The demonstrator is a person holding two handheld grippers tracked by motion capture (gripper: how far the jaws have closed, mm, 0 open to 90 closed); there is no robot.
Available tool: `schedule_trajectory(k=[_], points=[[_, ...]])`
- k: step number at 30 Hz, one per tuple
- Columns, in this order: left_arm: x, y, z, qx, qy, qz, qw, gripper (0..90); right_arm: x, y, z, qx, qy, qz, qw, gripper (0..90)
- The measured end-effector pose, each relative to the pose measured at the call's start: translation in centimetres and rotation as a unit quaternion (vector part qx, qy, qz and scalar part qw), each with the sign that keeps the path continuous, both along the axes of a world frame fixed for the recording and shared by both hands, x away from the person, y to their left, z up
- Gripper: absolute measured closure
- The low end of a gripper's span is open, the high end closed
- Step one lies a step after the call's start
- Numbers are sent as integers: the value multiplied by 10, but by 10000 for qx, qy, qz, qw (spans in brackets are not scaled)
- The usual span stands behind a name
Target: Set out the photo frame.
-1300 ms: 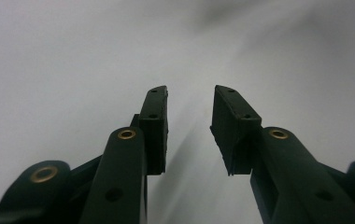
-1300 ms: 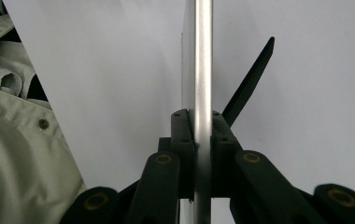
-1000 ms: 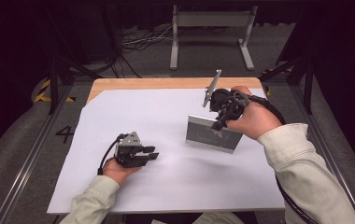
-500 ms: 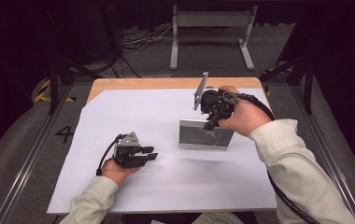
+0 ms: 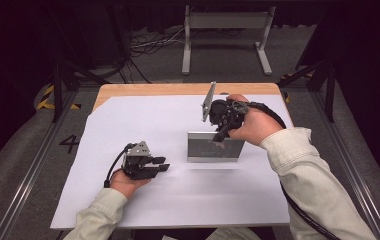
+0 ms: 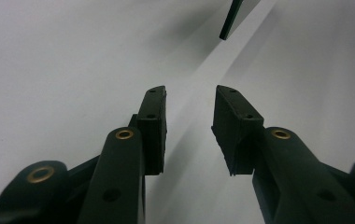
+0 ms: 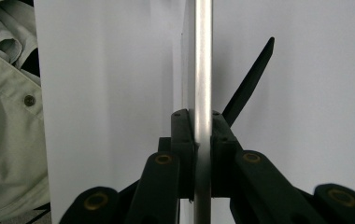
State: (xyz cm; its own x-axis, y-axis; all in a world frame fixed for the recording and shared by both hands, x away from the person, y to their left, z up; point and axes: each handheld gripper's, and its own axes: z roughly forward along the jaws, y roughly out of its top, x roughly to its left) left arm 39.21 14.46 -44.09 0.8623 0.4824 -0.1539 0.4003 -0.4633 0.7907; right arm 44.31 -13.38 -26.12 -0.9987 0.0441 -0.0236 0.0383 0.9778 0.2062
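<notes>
table: white sheet (image 5: pixel 178 200) bare | plate: metal plate (image 5: pixel 215 146) now centre-right, shifted left from right of frame, lower edge near the sheet | right gripper (image 5: pixel 217 136) pinches its edge | left gripper (image 5: pixel 161 167) spread, empty, lower left | set-down looks close

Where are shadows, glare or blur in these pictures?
High view: sharp, dark surroundings, a shadow under the metal plate. Left gripper view: near left tool soft, a diagonal shadow band on the white sheet. Right gripper view: bright glare along the plate's edge.
</notes>
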Motion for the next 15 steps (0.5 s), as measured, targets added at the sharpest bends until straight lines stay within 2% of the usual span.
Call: schedule_trajectory(k=[6, 15], points=[[0, -1, 0, -6, 20, -10, 10000, 649, 3, 1, -7, -34, 40, 99, 9999, 836], [1, -1, -1, -3, 23, -30, 10000, 649, 6, 2, -13, -28, 117, 99, 9999, 837]])
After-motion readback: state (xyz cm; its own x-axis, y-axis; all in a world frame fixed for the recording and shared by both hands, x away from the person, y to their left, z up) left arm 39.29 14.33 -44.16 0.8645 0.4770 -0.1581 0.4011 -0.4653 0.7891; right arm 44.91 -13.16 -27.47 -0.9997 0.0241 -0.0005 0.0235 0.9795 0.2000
